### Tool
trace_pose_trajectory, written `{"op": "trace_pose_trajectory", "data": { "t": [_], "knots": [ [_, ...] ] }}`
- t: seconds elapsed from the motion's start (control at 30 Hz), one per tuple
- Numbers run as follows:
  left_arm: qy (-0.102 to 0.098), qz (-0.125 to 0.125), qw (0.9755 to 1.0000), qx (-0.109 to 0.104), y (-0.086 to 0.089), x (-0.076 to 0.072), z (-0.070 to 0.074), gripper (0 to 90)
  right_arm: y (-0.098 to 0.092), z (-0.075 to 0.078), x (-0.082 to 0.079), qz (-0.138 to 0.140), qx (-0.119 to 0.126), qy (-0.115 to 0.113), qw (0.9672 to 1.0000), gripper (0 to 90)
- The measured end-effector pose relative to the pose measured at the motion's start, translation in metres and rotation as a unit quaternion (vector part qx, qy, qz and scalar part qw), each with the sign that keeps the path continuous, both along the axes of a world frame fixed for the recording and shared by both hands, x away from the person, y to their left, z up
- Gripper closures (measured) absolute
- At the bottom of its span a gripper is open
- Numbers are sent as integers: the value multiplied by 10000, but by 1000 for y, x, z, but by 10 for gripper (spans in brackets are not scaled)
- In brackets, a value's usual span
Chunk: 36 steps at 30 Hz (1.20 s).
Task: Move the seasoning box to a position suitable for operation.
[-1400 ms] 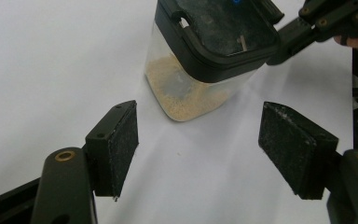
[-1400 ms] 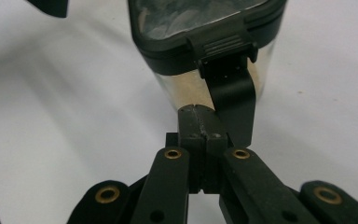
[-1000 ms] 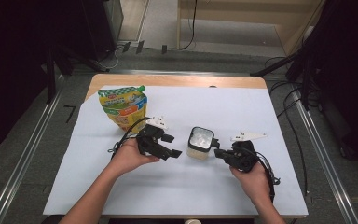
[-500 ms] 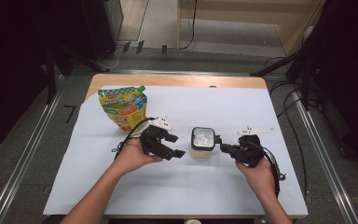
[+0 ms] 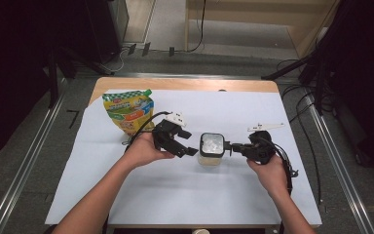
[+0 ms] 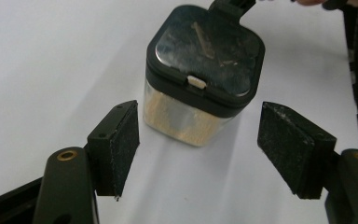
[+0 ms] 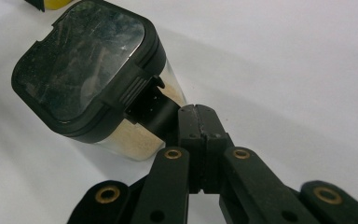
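Observation:
A clear square jar (image 5: 211, 148) with a black lid stands on the white sheet in the middle of the table. It holds a pale powder. My right gripper (image 5: 233, 146) comes in from the jar's right, shut on the black handle tab that sticks out of the lid. In the right gripper view the jaws (image 7: 196, 119) pinch that tab beside the jar (image 7: 88, 70). My left gripper (image 5: 187, 145) is open just left of the jar. In its own view the jar (image 6: 203, 70) stands beyond the left gripper (image 6: 200, 154), apart from both pads.
A yellow and green snack pouch (image 5: 126, 112) stands at the back left of the white sheet (image 5: 253, 195). The wooden table edge (image 5: 185, 84) runs along the back. Cables (image 5: 297, 97) lie on the floor to the right.
Both hands have shifted a little up and to the right in the high view. The left gripper has come nearer the jar. The jar has stayed in place.

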<state>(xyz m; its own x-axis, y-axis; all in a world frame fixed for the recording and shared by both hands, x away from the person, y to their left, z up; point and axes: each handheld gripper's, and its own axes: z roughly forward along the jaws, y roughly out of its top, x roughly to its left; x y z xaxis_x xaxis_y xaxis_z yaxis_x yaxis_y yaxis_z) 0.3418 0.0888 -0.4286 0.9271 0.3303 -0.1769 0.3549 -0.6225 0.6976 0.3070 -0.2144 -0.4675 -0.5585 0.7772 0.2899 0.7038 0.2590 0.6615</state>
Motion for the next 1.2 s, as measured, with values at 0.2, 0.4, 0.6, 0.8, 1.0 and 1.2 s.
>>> {"op": "trace_pose_trajectory", "data": {
  "t": [0.2,0.4,0.6,0.8,1.0,1.2],
  "knots": [
    [-75,-364,9993,57,-10,9,-6,309,0,-1,-3,3,-3,-55,10000,900],
    [58,-578,9983,28,-19,12,-19,268,-1,-1,-3,-6,32,-60,10000,900],
    [-74,-636,9979,139,-30,11,-28,198,-1,-3,-2,-23,37,-81,10000,900],
    [-64,-640,9979,58,-37,13,-34,160,0,-3,-3,-78,66,-55,9999,900],
    [-57,-619,9980,60,-38,13,-33,156,0,-4,-4,-89,66,-81,9999,900],
    [-22,-576,9983,-68,-35,13,-29,159,0,-4,-4,-81,51,-84,9999,900]
  ]
}}
